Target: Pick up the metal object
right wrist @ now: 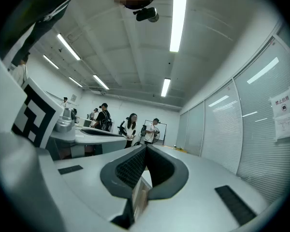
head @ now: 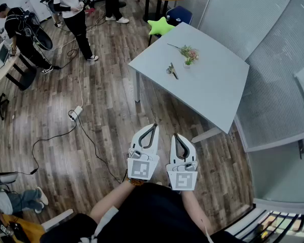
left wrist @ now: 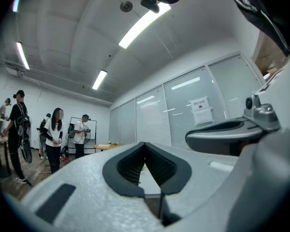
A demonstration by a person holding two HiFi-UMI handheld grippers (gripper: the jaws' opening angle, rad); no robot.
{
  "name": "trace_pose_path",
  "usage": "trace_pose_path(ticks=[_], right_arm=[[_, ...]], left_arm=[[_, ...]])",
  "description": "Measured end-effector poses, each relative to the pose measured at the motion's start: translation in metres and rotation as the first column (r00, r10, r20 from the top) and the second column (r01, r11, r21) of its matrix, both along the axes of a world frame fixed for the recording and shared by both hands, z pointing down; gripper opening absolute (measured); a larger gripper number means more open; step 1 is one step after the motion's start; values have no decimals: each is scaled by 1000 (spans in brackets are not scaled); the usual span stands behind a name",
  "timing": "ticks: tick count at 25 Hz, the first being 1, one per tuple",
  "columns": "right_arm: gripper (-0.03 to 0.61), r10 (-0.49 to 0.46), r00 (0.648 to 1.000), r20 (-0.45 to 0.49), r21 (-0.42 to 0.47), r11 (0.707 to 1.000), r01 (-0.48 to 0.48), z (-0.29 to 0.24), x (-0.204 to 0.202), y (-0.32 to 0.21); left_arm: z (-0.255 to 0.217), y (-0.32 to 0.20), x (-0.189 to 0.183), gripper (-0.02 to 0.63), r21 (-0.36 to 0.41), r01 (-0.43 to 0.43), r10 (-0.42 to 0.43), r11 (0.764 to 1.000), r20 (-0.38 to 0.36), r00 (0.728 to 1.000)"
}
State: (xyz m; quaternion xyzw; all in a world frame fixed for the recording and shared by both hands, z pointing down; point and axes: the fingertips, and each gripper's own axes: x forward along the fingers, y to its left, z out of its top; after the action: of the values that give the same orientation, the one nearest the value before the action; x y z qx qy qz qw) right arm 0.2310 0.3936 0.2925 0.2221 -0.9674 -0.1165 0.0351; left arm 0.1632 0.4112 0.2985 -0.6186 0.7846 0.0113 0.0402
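The small shiny metal object (head: 171,70) lies on the pale grey counter (head: 213,85), near its left corner, beside little pink flowers (head: 189,54). The white left gripper (head: 153,126) and white right gripper (head: 176,135) hang off the counter, fingers closed and empty.

Bright, even ceiling strip lights (right wrist: 180,18), strong fisheye distortion, dark corners

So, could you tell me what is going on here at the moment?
A person holds the left claw and right claw close to the body, both shut and empty. The metal object lies untouched on the grey table ahead, beside a small flower pot.
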Motion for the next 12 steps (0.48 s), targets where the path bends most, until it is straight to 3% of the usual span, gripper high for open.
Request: trace_pose_path(ticks=[7,12], right_arm=[[0,-47,998,-35,-12,999,46,15,-49,8],[0,-12,998,-62,-61,998,9,32,-53,-13]], left_arm=[[21,-4,-38,0,-6,-32,32,999,-81,996],[42,-27,-42,0,-48,-84,79,995,-85,993]])
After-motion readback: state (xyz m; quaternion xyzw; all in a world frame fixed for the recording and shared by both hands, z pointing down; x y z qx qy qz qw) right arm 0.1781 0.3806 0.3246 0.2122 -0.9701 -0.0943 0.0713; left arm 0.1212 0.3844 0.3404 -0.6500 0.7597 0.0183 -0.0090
